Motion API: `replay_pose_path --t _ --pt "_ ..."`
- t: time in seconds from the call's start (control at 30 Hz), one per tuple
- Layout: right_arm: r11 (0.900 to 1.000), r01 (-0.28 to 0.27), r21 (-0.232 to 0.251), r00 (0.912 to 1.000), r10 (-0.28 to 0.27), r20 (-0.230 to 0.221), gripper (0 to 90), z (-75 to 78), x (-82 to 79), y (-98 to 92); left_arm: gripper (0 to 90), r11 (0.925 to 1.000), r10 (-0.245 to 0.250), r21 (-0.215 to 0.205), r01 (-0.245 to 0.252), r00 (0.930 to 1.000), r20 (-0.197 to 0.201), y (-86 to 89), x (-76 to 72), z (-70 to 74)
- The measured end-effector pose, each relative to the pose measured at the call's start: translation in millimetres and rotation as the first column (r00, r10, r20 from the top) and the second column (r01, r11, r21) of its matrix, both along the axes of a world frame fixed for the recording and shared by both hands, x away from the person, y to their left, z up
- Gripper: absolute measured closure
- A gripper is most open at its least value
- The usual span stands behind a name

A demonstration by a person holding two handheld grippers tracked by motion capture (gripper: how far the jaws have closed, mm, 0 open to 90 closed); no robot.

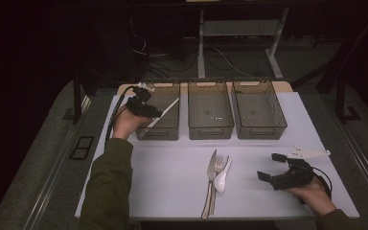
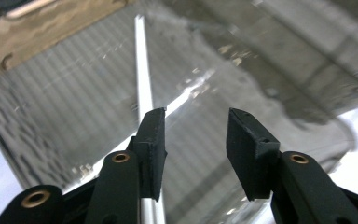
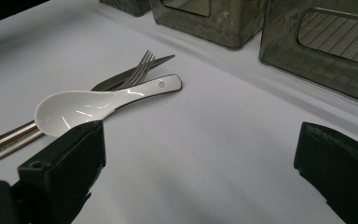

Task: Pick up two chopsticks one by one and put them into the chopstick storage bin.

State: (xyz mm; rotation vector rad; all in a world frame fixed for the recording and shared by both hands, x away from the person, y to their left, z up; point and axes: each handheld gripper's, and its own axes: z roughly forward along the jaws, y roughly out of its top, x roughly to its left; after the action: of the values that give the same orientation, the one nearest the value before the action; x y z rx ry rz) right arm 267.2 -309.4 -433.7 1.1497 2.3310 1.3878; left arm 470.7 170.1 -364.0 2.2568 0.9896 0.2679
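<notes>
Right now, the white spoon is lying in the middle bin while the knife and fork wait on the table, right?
Not quite: the white spoon lies on the table beside the knife and fork, not in the middle bin. The high view shows it.

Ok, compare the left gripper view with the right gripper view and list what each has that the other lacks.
Left gripper view: a white chopstick slanting down into a dark mesh bin, beside the open left gripper, with one jaw right against it. Right gripper view: a white spoon, fork and knife lying together on the white table, between the wide-open right gripper jaws. Shared: dark bins and white tabletop.
</notes>
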Motion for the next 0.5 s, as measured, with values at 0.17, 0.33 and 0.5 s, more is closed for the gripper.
replay_pose_path --t 0.17,0.33,0.5 --pt "1.000 0.000 0.001 1.0000 0.000 0.003 1.9 1.2 0.7 0.3 53.3 0.9990 -0.018 -0.041 0.020 0.9990 0.041 -0.3 -17.0 7.1" --pt "1.000 -0.007 -0.001 0.9999 0.007 0.008 1.9 1.5 3.2 1.9 48.2 0.9974 -0.042 -0.054 0.047 0.9955 0.085 -0.6 -37.6 13.0" --pt "1.000 -0.011 0.002 0.9999 0.011 0.005 1.9 2.5 4.9 3.9 44.2 0.9937 -0.058 -0.089 0.067 0.9924 0.108 -3.8 -61.7 9.4"
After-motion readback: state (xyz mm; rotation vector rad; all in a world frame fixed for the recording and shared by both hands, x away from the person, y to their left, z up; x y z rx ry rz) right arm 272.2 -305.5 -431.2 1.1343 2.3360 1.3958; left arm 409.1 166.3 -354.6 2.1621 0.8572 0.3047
